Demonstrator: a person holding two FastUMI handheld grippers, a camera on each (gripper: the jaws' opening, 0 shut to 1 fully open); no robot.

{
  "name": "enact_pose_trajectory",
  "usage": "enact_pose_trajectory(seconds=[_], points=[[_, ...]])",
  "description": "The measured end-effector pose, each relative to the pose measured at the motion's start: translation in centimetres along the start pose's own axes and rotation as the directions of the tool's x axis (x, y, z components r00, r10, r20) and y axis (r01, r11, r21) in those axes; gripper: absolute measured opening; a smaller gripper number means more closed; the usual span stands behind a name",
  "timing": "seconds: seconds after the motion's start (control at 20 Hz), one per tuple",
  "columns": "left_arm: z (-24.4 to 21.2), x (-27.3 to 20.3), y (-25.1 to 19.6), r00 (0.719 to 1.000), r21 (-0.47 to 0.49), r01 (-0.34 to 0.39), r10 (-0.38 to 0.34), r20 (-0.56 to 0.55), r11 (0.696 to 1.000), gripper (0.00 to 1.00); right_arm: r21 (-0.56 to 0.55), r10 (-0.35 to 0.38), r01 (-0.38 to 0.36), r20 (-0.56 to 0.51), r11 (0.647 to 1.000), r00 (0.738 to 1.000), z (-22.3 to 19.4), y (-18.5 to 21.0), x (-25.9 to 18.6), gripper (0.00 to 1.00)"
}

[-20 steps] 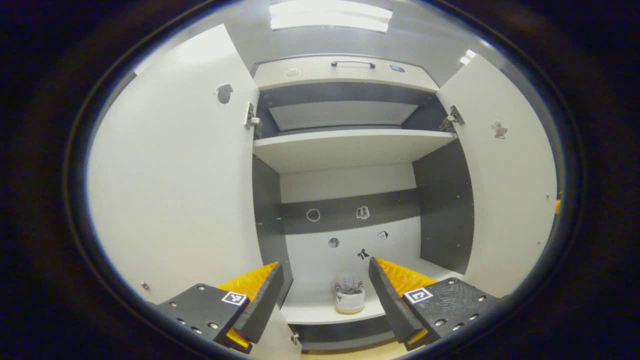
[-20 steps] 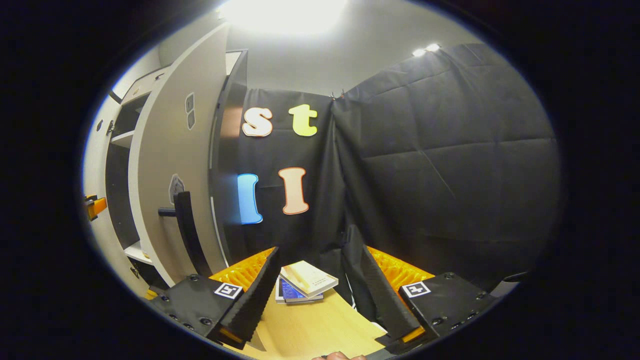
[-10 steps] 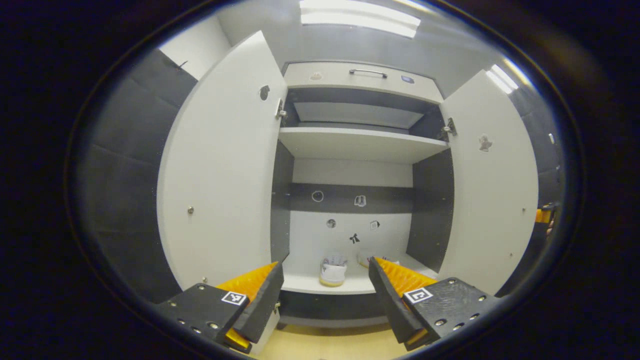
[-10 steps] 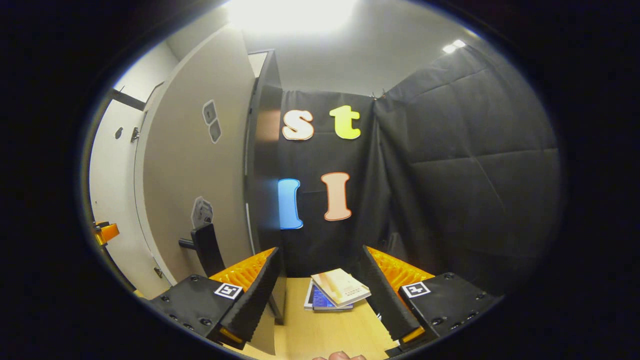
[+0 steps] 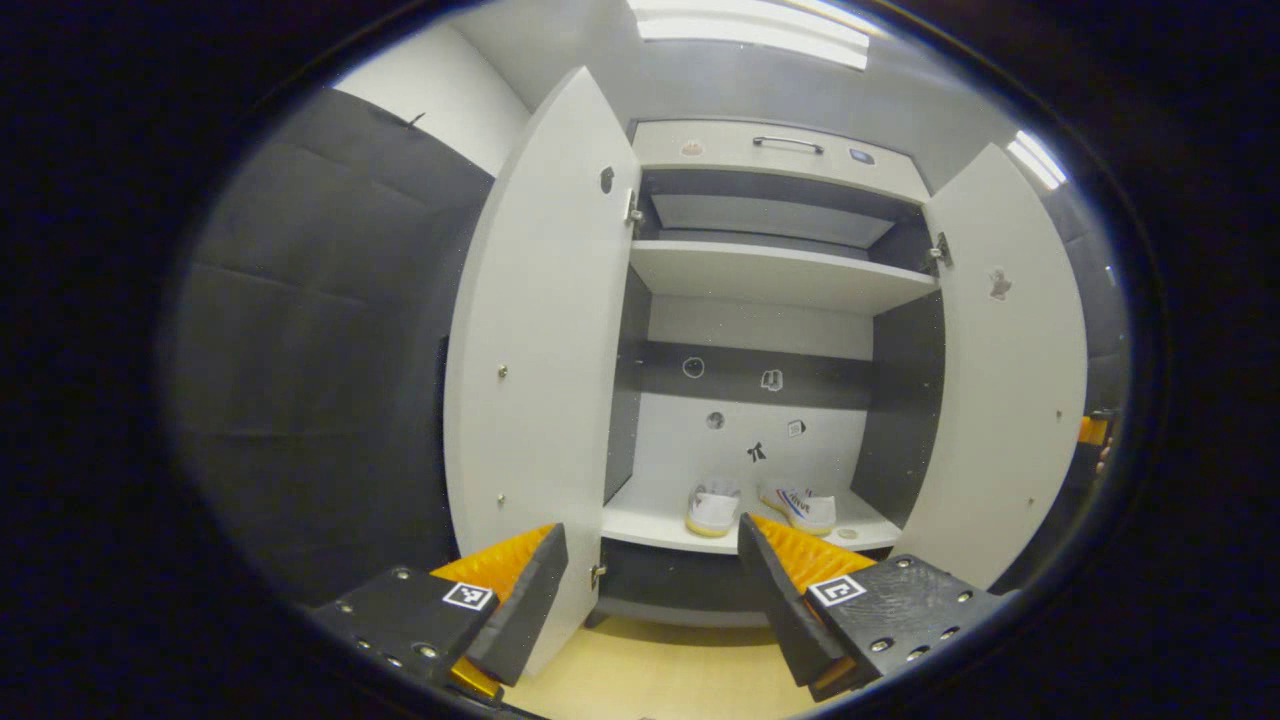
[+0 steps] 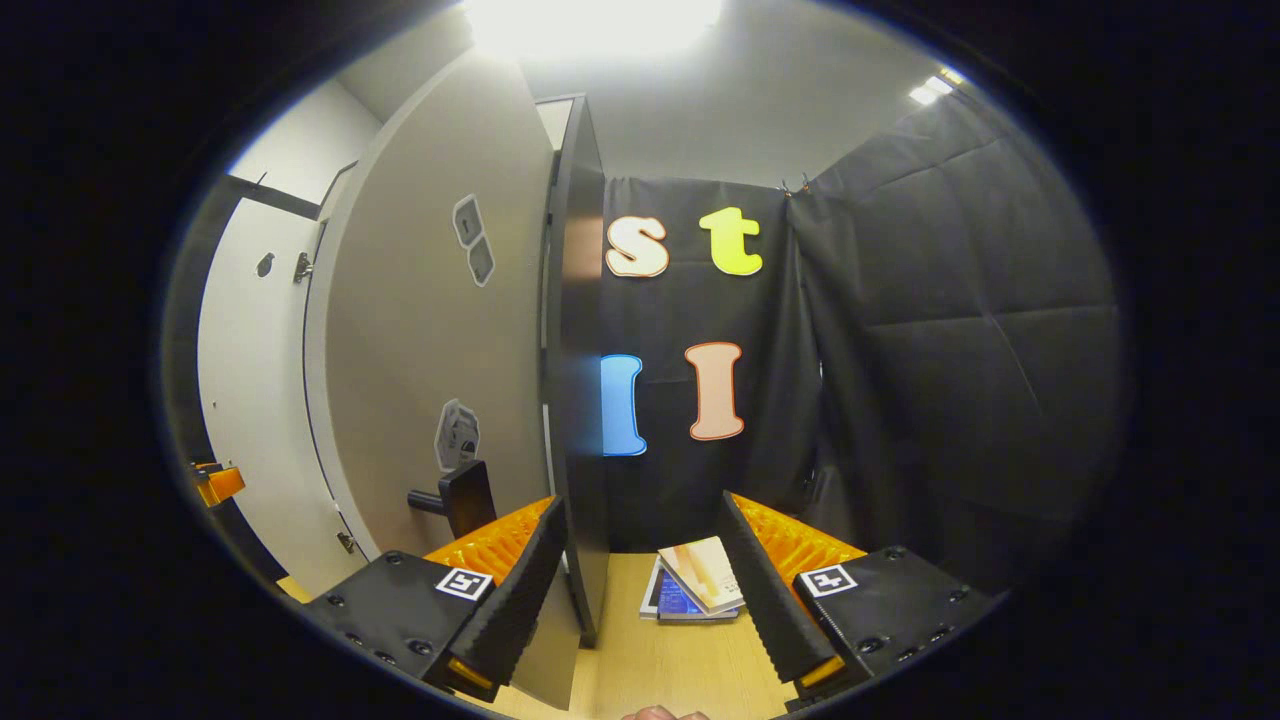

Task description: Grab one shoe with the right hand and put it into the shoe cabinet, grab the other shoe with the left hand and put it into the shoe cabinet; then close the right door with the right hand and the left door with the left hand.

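While both doors stand open, two white shoes (image 5: 760,505) sit side by side on the lowest shelf of the shoe cabinet (image 5: 775,275). Left gripper (image 5: 650,590) and right gripper (image 6: 640,590) are both spread apart, empty, above the pale wooden floor (image 6: 660,670), where books (image 6: 695,590) lie.

Left gripper (image 5: 650,590) and right gripper (image 6: 640,580): jaws apart, empty.

Both doors stand wide, so the shoe cabinet (image 5: 770,290) mouth is open ahead; the left door (image 5: 540,370) flanks one side, the right door (image 5: 1010,370) the other; two shoes (image 5: 760,508) occupy the bottom shelf; books (image 6: 695,590) lie on the floor beyond the right door's handle (image 6: 455,495)
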State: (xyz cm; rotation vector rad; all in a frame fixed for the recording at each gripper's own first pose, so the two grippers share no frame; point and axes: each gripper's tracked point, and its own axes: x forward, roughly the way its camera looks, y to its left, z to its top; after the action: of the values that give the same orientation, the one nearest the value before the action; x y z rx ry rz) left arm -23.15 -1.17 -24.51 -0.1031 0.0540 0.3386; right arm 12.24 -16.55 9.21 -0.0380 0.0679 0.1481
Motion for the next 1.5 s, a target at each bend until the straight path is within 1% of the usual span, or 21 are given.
enact_pose_trajectory(seconds=[0.05, 0.1, 0.15, 0.2, 0.25, 0.3, 0.35, 0.45, 0.5, 0.55, 0.7, 0.8, 0.85, 0.9, 1.0, 1.05, 1.1, 1.15, 1.25, 1.45, 1.5], points=[[-0.1, -0.3, 0.4, 1.0, -0.002, -0.007, 0.007, 0.001, 1.0, 1.0, -0.007, 0.006, -0.006, 0.008, 1.0, 1.0, 0.2, 0.5, 0.0, 0.96], [0.0, -0.5, 0.7, 1.0, 0.001, -0.016, 0.016, -0.003, 1.0, 0.97, -0.011, 0.02, -0.019, 0.021, 1.0, 1.0, 0.4, 1.3, -0.1, 0.92], [-0.1, -0.6, 1.2, 1.0, 0.004, -0.029, 0.029, -0.004, 1.0, 0.97, -0.017, 0.035, -0.034, 0.024, 0.999, 0.999, 0.4, 2.5, 0.0, 0.92], [0.0, -0.7, 1.5, 0.999, 0.004, -0.037, 0.037, -0.002, 0.999, 1.0, -0.008, 0.054, -0.054, 0.031, 0.999, 0.998, 0.2, 3.1, 0.3, 0.86], [0.0, -0.7, 1.7, 0.999, 0.0, -0.043, 0.043, -0.004, 0.999, 0.97, 0.001, 0.072, -0.073, 0.022, 0.997, 0.997, -0.1, 4.1, 0.4, 0.85], [0.0, -0.8, 1.9, 0.999, -0.005, -0.048, 0.048, -0.006, 0.999, 0.97, 0.01, 0.092, -0.092, 0.017, 0.996, 0.996, -0.2, 5.1, 0.3, 0.92], [0.0, -0.9, 2.0, 0.999, -0.008, -0.052, 0.052, -0.006, 0.999, 1.0, 0.01, 0.105, -0.106, 0.013, 0.994, 0.994, -0.2, 6.0, 0.3, 0.92], [0.0, -1.0, 2.6, 0.998, 0.001, -0.057, 0.057, -0.001, 0.998, 0.97, -0.022, 0.119, -0.119, 0.025, 0.993, 0.993, 0.2, 7.5, 0.3, 0.92], [0.1, -1.2, 2.9, 0.998, 0.008, -0.058, 0.058, 0.003, 0.998, 1.0, -0.035, 0.125, -0.124, 0.029, 0.992, 0.992, 0.2, 8.3, 0.4, 0.92], [0.1, -1.3, 3.4, 0.998, 0.01, -0.061, 0.061, 0.005, 0.998, 0.97, -0.035, 0.135, -0.134, 0.03, 0.99, 0.99, 0.2, 9.1, 0.5, 0.92], [-0.2, -1.7, 4.5, 0.998, -0.006, -0.065, 0.065, -0.005, 0.998, 0.97, -0.008, 0.173, -0.172, 0.031, 0.985, 0.985, -0.1, 12.1, 1.5, 0.92], [-0.3, -2.5, 6.1, 0.996, -0.012, -0.085, 0.085, -0.006, 0.996, 1.0, -0.003, 0.207, -0.207, 0.021, 0.978, 0.978, -0.5, 14.9, 2.1, 0.92], [-0.3, -3.0, 7.1, 0.995, -0.013, -0.102, 0.102, -0.005, 0.995, 0.97, -0.012, 0.216, -0.216, 0.017, 0.976, 0.976, -0.7, 16.2, 2.8, 0.92], [-0.4, -3.3, 8.1, 0.993, -0.016, -0.118, 0.118, -0.009, 0.993, 0.97, -0.029, 0.213, -0.212, 0.017, 0.977, 0.977, -0.5, 16.7, 3.5, 0.87], [-0.2, -4.2, 10.3, 0.99, -0.026, -0.138, 0.138, -0.016, 0.99, 1.0, -0.019, 0.249, -0.248, 0.015, 0.969, 0.968, -0.6, 18.8, 4.1, 0.96], [-0.2, -4.5, 11.6, 0.988, -0.022, -0.153, 0.153, -0.019, 0.988, 1.0, -0.002, 0.235, -0.235, 0.019, 0.972, 0.972, -0.7, 19.0, 4.2, 0.96], [-0.2, -4.8, 12.9, 0.985, -0.01, -0.17, 0.169, -0.019, 0.985, 1.0, 0.013, 0.219, -0.219, 0.028, 0.976, 0.975, -0.8, 18.6, 3.9, 0.92], [0.1, -4.9, 14.1, 0.984, 0.006, -0.18, 0.18, -0.016, 0.984, 1.0, 0.03, 0.214, -0.215, 0.037, 0.976, 0.976, -1.0, 18.4, 3.5, 0.95], [0.7, -4.7, 16.7, 0.979, 0.034, -0.203, 0.204, -0.001, 0.978, 0.97, 0.059, 0.191, -0.193, 0.035, 0.979, 0.981, -1.9, 17.8, 3.0, 0.95], [3.4, -3.2, 19.9, 0.982, 0.061, -0.188, 0.185, 0.046, 0.98, 1.0, 0.055, 0.124, -0.123, -0.009, 0.991, 0.992, -4.7, 15.7, 2.0, 0.96], [3.8, -2.7, 20.5, 0.984, 0.062, -0.174, 0.172, 0.046, 0.983, 1.0, 0.05, 0.111, -0.11, -0.02, 0.993, 0.994, -5.4, 15.4, 1.8, 0.92]])
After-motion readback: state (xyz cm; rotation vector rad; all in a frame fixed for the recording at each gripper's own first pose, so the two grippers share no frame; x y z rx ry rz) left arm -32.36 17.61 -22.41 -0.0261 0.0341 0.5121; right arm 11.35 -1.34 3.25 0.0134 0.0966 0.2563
